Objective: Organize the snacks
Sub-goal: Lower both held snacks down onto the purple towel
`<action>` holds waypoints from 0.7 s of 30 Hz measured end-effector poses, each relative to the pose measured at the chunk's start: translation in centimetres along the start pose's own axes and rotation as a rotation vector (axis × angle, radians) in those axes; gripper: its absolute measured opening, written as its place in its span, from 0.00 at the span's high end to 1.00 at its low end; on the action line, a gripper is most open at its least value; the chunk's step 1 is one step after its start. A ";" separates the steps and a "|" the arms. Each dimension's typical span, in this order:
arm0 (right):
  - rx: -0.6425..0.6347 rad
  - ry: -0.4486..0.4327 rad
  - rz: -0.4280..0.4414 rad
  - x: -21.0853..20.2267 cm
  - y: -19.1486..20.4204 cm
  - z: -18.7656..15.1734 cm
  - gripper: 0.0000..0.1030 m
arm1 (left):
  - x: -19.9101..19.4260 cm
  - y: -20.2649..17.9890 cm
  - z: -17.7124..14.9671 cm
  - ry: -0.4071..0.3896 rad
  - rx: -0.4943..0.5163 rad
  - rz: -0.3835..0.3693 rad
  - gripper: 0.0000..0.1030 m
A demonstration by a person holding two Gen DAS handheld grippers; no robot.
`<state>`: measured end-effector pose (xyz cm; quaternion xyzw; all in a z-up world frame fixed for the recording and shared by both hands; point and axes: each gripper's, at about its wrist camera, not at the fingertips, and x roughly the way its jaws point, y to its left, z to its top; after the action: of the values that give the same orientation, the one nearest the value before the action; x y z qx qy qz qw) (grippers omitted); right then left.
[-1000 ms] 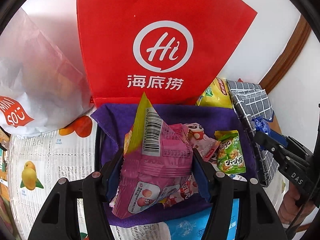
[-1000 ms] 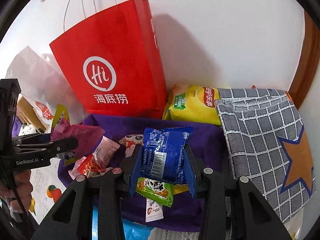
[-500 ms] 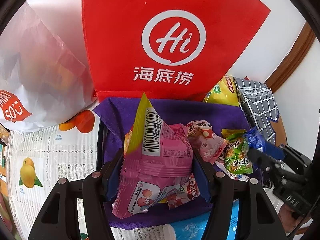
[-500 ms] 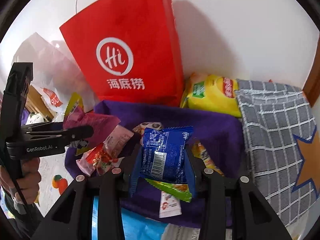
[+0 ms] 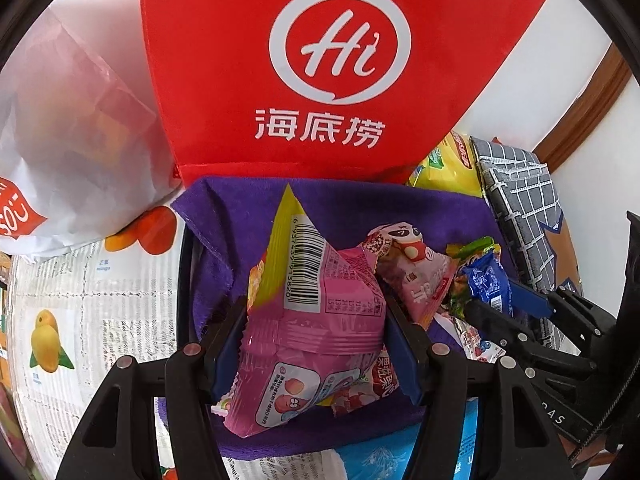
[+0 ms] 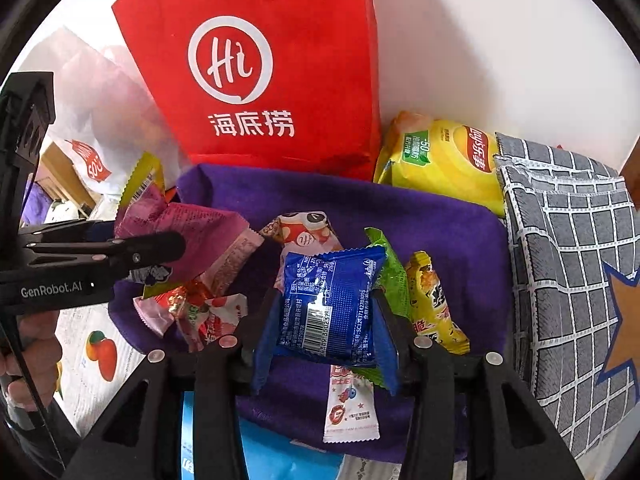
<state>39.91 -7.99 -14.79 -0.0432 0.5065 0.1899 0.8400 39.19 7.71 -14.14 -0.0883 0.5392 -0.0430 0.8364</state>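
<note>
On the purple cloth, loose snack packets lie scattered.

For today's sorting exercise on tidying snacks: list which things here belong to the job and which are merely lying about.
Job:
left gripper holding pink packet
right gripper holding blue packet
panda packet
purple cloth

Lying about:
red paper bag
checked cloth
newspaper

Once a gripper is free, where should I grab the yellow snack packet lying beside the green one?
Take the yellow snack packet across its narrow width near the middle, coming from above. It lies flat and long on the purple cloth, its right edge clear, but the green packet crowds its left, so keep the fingers narrow.
</note>
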 end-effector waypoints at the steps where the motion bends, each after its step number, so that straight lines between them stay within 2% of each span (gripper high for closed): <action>1: -0.002 0.000 -0.001 0.0 0.0 0.0 0.57 | 0.1 -0.1 0.0 0.001 0.002 0.000 0.40; 14: -0.015 0.008 -0.025 0.2 -0.3 0.0 0.55 | 0.8 -0.8 -0.2 0.016 0.015 0.005 0.40; 16: -0.013 0.012 -0.028 0.3 -0.4 0.0 0.50 | 0.9 -0.9 -0.2 0.012 0.012 -0.007 0.40; 21: -0.008 0.012 -0.030 0.3 -0.5 0.0 0.50 | 0.9 -1.2 -0.1 0.004 0.018 -0.044 0.40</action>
<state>40.19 -8.38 -15.13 -0.0555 0.5100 0.1791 0.8395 39.48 6.33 -14.79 -0.0924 0.5386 -0.0663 0.8349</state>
